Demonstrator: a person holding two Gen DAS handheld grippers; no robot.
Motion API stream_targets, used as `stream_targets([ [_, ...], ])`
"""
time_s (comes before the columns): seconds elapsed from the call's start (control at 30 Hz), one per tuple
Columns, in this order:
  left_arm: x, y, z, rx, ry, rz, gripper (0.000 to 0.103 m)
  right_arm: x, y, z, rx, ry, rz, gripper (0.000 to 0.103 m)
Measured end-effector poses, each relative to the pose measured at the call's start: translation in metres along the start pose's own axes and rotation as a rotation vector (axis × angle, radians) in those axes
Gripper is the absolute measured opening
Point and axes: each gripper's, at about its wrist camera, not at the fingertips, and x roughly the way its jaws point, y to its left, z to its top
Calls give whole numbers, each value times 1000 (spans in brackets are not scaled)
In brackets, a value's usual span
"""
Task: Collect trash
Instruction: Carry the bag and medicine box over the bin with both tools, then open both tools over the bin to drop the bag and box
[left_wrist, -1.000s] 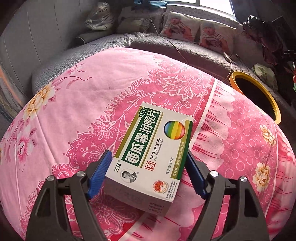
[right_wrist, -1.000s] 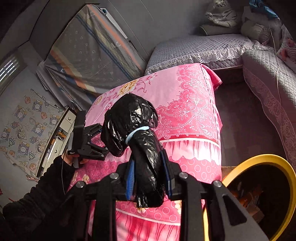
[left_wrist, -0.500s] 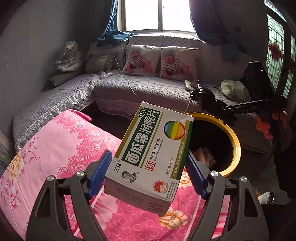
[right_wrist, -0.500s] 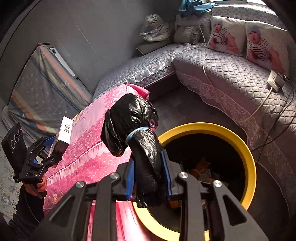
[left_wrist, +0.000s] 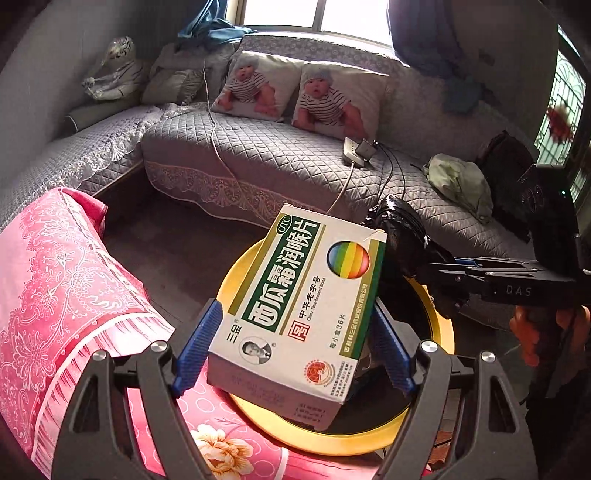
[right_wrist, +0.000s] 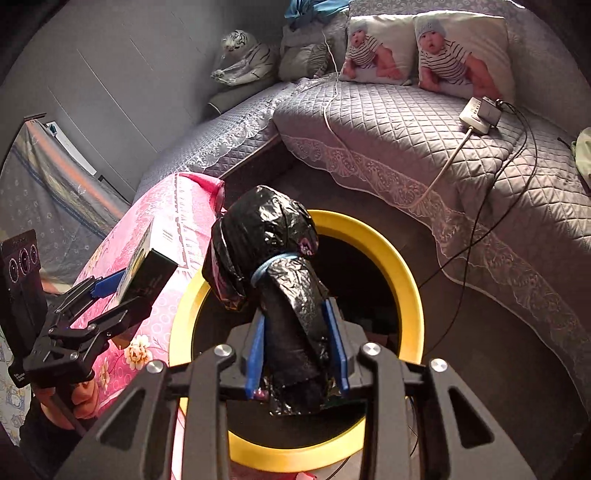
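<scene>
My left gripper (left_wrist: 291, 350) is shut on a white and green medicine box (left_wrist: 299, 306) and holds it over the near rim of the yellow-rimmed trash bin (left_wrist: 236, 280). My right gripper (right_wrist: 297, 349) is shut on a tied black plastic bag (right_wrist: 266, 243) and holds it above the bin's opening (right_wrist: 402, 273). The bag also shows in the left wrist view (left_wrist: 400, 232), just right of the box. The left gripper with the box shows in the right wrist view (right_wrist: 122, 291), at the bin's left edge.
A table under a pink floral cloth (left_wrist: 55, 288) stands left of the bin. A grey quilted sofa (left_wrist: 280, 151) with baby-print cushions (left_wrist: 332, 96) runs behind it. A power strip (right_wrist: 480, 112) and cables lie on the sofa. Dark floor surrounds the bin.
Both grippers have swung from over the pink table toward the bin. The box and the bag now hang over the bin, close together. Both grips are unchanged.
</scene>
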Motion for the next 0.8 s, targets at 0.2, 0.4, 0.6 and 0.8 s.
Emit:
stream_targets([
  [0.2,-20,18,0,-85,-50,9,89,-10,-10,4,36,-43,-46,54],
  [0.4,-55,29,-2,-152,-140,81,95,-21,-3,8,30,-92,-117,79],
  [0.6,-115,49,-14,-190,-290,302,95,-18,9,12,18,-193,-284,95],
  [0.8,-194,76,-47,-263,-420,570,95,-11,56,8,-64,-232,-255,95],
])
